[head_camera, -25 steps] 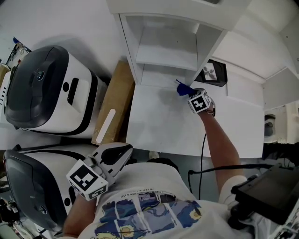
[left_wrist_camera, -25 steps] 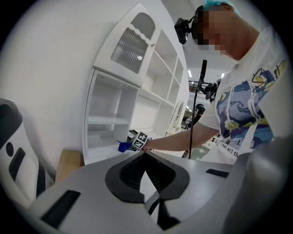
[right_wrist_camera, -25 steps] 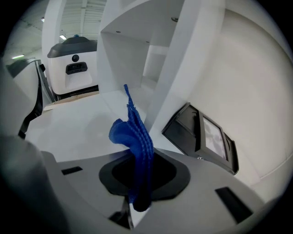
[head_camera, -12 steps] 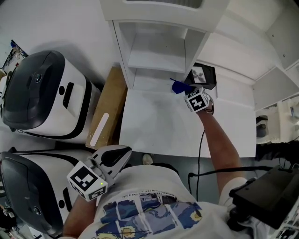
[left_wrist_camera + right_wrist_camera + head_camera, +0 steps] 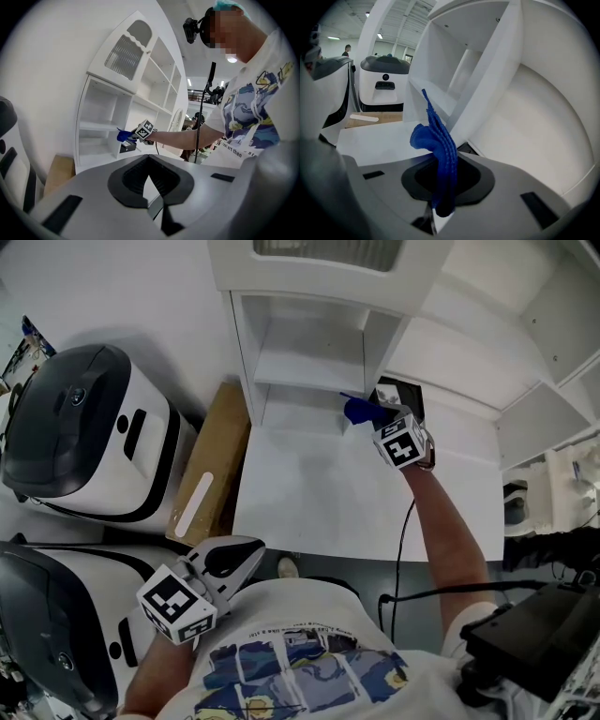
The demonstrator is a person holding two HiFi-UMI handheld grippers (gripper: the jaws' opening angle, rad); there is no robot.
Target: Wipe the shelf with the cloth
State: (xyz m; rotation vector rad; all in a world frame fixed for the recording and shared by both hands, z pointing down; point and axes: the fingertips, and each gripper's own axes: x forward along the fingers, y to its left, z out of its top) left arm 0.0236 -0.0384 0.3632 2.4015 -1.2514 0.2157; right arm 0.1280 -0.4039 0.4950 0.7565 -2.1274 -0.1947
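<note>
Our right arm [image 5: 441, 521] reaches far out, right gripper [image 5: 375, 423] pinching the cloth [image 5: 359, 411]. Our left gripper [image 5: 239, 557] hangs near us, jaws together.

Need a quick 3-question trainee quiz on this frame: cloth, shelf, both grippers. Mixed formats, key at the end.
1. True or false: the blue cloth lies loose on the shelf.
2. Which one holds the cloth? A) the left gripper B) the right gripper C) neither
3. Fill in: the left gripper's jaws are ___, with nothing between them.

Key: 1 false, the cloth is pinched in a gripper's jaws and sticks up out of them. 2 B. 3 shut.
</note>
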